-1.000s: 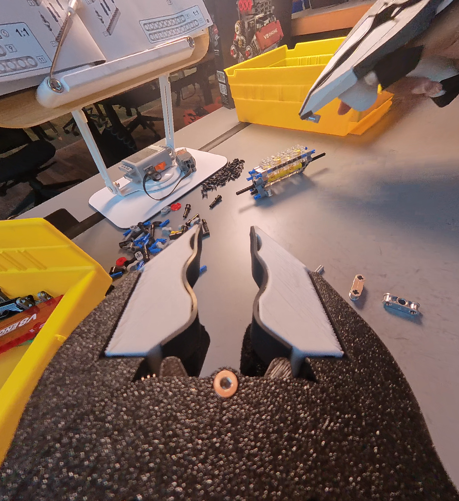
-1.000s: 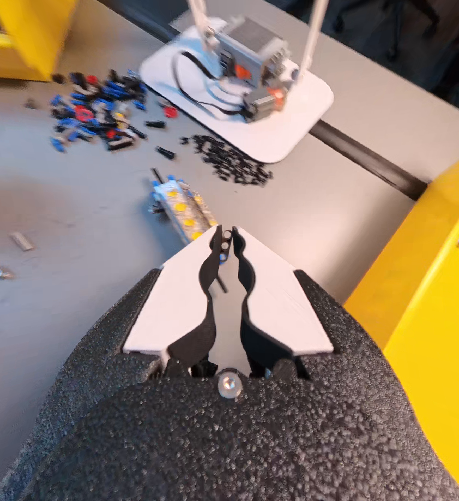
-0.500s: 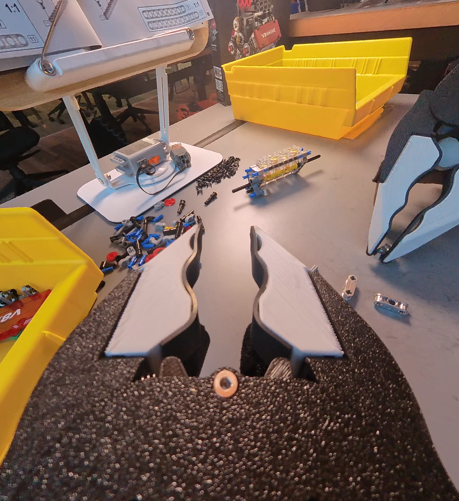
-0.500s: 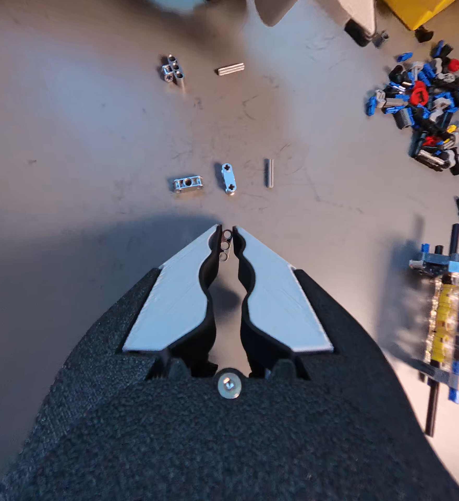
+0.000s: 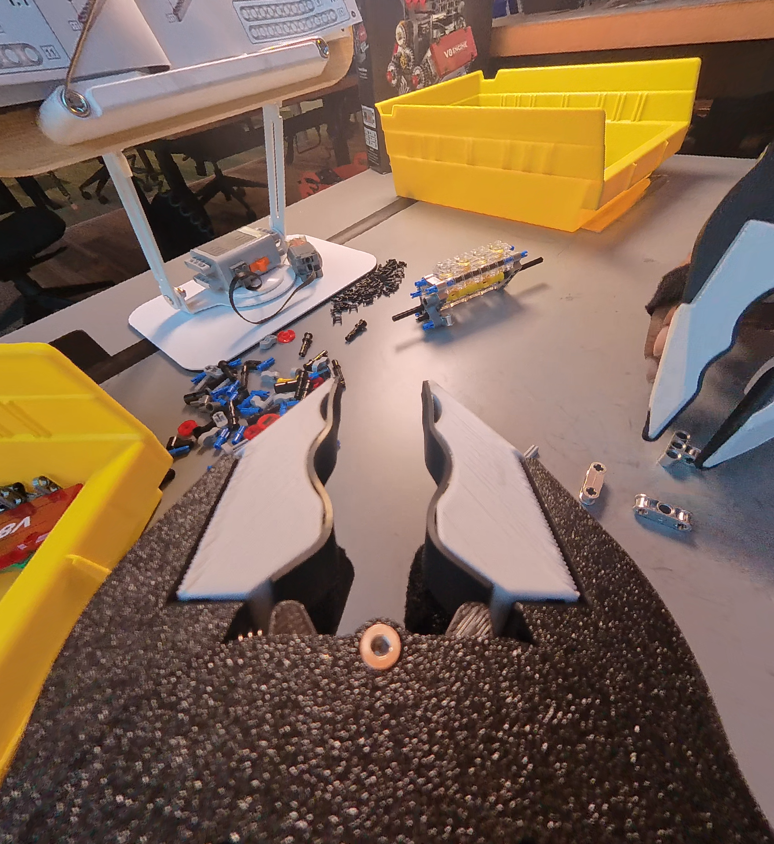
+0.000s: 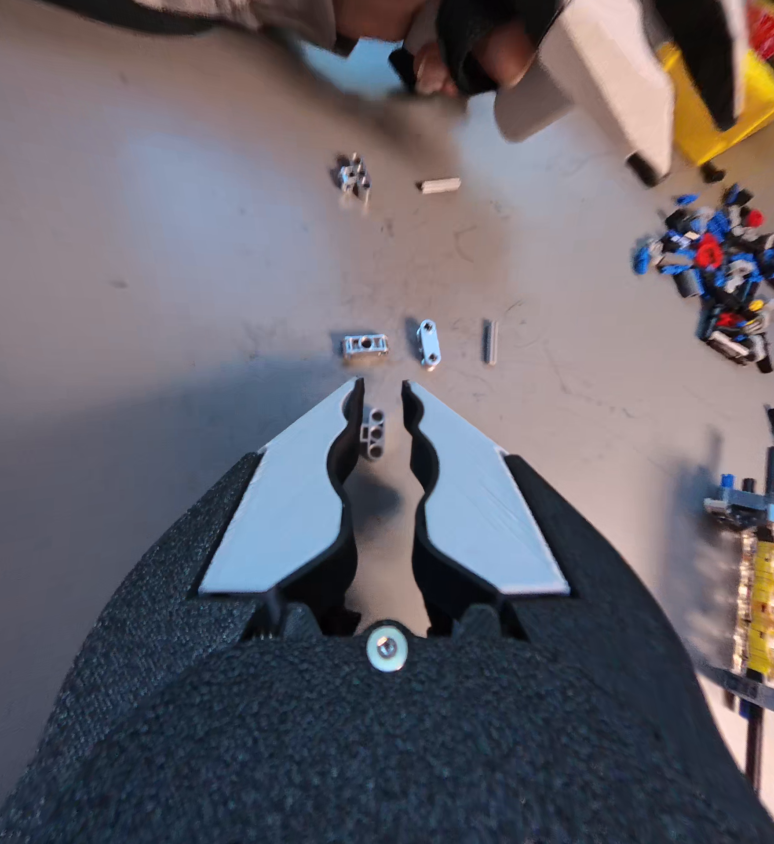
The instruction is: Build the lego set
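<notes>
1. The grey table point(image 5: 513, 365) carries everything. One yellow bin point(image 5: 536, 150) stands at its far edge, and a second yellow bin point(image 5: 33, 411) sits close on my left with parts inside.
2. A white stand point(image 5: 202, 329) holds printed sheets overhead. A grey battery box point(image 5: 234, 255) with its cable rests on the stand's base.
3. My left claw point(image 5: 380, 388) hangs over bare table with its fingers wide apart and nothing between them. The nearest thing to it is the mixed pile of blue, black and red pieces point(image 5: 248, 402), just beside its left fingertip.
4. My right claw point(image 6: 380, 383) is tipped down at the table, fingers apart and gripping nothing.
5. The clear-and-yellow assembly point(image 5: 467, 283), with a black axle through it, lies well apart from both claws. A heap of black pins point(image 5: 371, 283) lies next to it.
6. A small grey three-hole piece point(image 6: 373, 433) lies on the table between my right fingers. It sits close against one finger, with an open gap to the other.
7. Just past my right fingertips lie a silver connector point(image 6: 365, 344), a silver two-hole link point(image 6: 427, 341) and a short grey axle point(image 6: 489, 341), each apart from the others.
</notes>
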